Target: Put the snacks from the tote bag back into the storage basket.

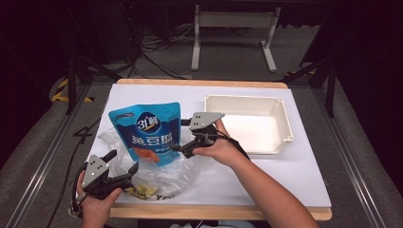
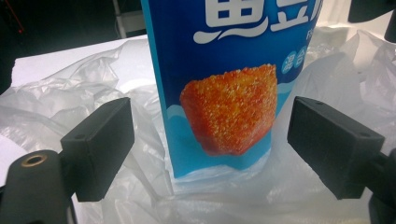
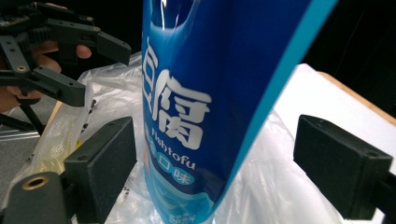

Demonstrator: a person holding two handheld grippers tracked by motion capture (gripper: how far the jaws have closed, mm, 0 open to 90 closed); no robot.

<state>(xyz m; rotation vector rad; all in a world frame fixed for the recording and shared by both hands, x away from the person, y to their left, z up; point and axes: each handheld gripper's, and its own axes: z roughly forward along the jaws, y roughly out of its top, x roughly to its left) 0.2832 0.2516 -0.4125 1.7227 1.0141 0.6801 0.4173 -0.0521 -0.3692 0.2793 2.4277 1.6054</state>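
A blue fish-tofu pouch [image 1: 148, 133] stands upright on the white table, its base inside a crumpled clear plastic bag [image 1: 161, 175]. My left gripper [image 1: 122, 161] is open at the bag's front left, and the pouch [image 2: 224, 93] stands just beyond its spread jaws. My right gripper [image 1: 179, 135] is open at the pouch's right edge. In the right gripper view the pouch [image 3: 210, 93] rises between the two jaws, nearer the left one, with a gap on the other side. The left gripper [image 3: 70, 56] appears farther off in that view, also open.
A white rectangular tray [image 1: 280, 118] sits at the back right of the table. A small yellow packet [image 1: 142, 191] lies in the bag near the table's front edge. Bag film [image 2: 70, 93] spreads around the pouch's base. Cables and a stand lie on the floor beyond.
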